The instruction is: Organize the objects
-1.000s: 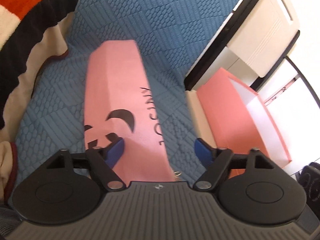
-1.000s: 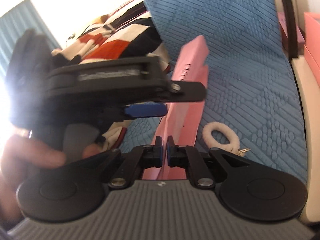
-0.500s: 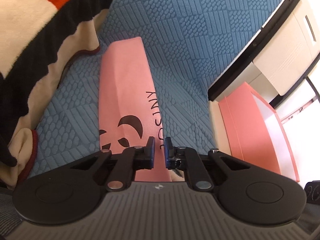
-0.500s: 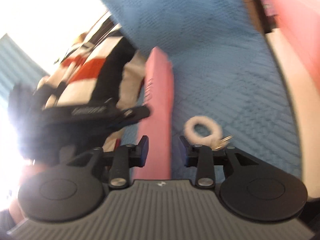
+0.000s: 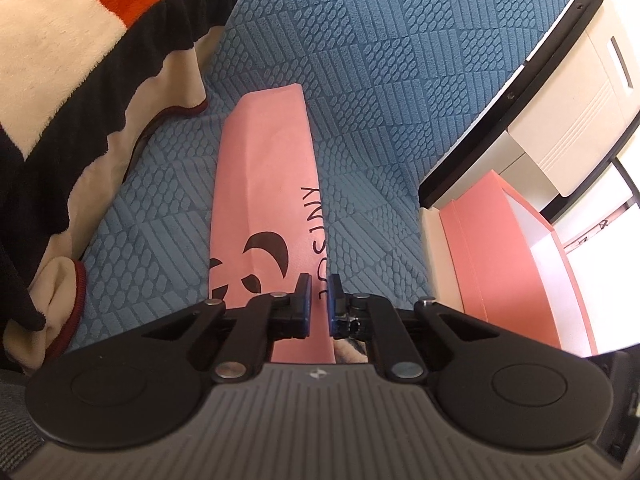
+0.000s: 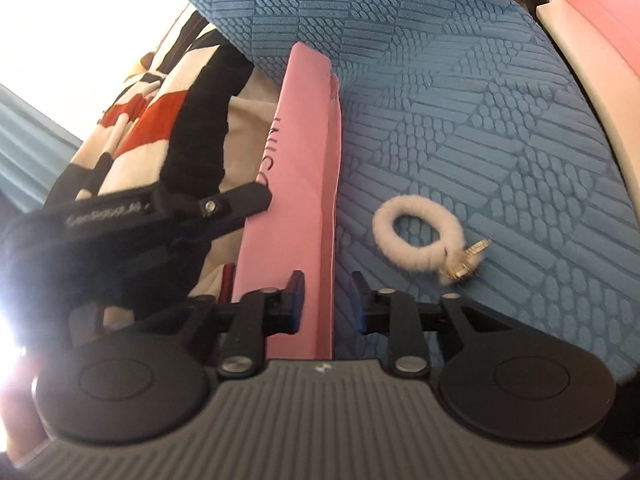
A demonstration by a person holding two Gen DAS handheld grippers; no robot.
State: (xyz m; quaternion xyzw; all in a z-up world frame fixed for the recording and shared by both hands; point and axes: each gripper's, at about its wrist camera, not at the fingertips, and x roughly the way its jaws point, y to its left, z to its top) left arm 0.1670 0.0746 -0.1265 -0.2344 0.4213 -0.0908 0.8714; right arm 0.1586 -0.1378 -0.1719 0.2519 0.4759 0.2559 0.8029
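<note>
A long pink pouch (image 5: 268,200) with black print lies on the blue quilted bedspread (image 5: 380,60). My left gripper (image 5: 318,304) is shut on the pouch's near end. In the right wrist view the pouch (image 6: 300,216) stands on edge; my right gripper (image 6: 326,300) is open, its jaws straddling the pouch's near end. The left gripper (image 6: 224,208) shows there at the pouch's left side. A white fluffy hair tie (image 6: 416,236) with a gold charm lies right of the pouch.
A striped cream, black and orange blanket (image 5: 80,60) is bunched on the left. A pink open box (image 5: 500,260) and a white cabinet (image 5: 568,100) stand beside the bed on the right.
My left gripper went from open to shut on the pouch. My right gripper went from shut on the pouch to open and drew back a little.
</note>
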